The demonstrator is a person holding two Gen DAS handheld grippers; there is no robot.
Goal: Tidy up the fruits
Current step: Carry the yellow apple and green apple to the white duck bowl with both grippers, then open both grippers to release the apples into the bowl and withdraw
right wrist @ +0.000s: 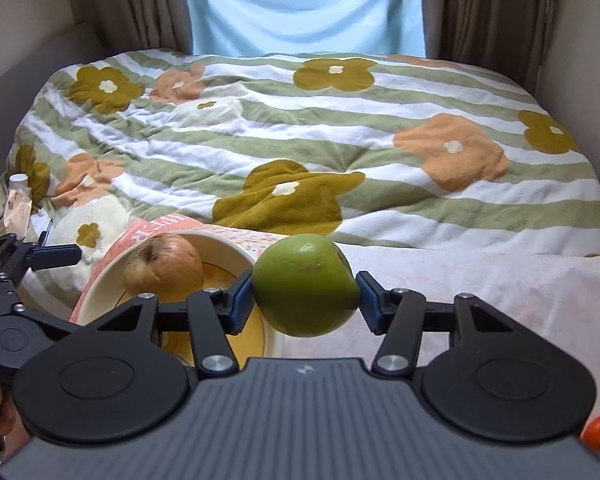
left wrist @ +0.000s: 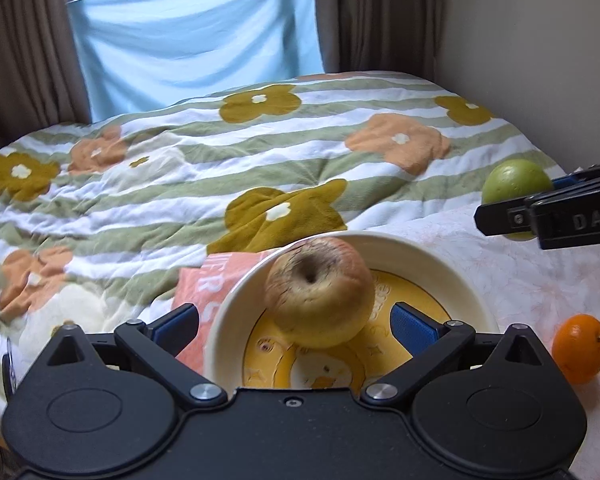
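Observation:
A wrinkled yellow-brown apple (left wrist: 319,291) lies in a cream bowl (left wrist: 236,304) with a yellow inside. My left gripper (left wrist: 296,322) is open, its blue pads on either side of the apple and apart from it. My right gripper (right wrist: 306,296) is shut on a green apple (right wrist: 306,286) and holds it just right of the bowl (right wrist: 236,246), above the pale cloth. In the left wrist view the green apple (left wrist: 514,184) and the right gripper (left wrist: 552,216) show at the right edge. The bowl's apple also shows in the right wrist view (right wrist: 164,262).
An orange (left wrist: 579,348) lies on the pale cloth (left wrist: 520,280) right of the bowl; it also shows in the right wrist view (right wrist: 599,432). A pink printed cloth (left wrist: 204,280) lies under the bowl. A flowered striped quilt (right wrist: 300,128) covers the bed, with curtains and walls behind.

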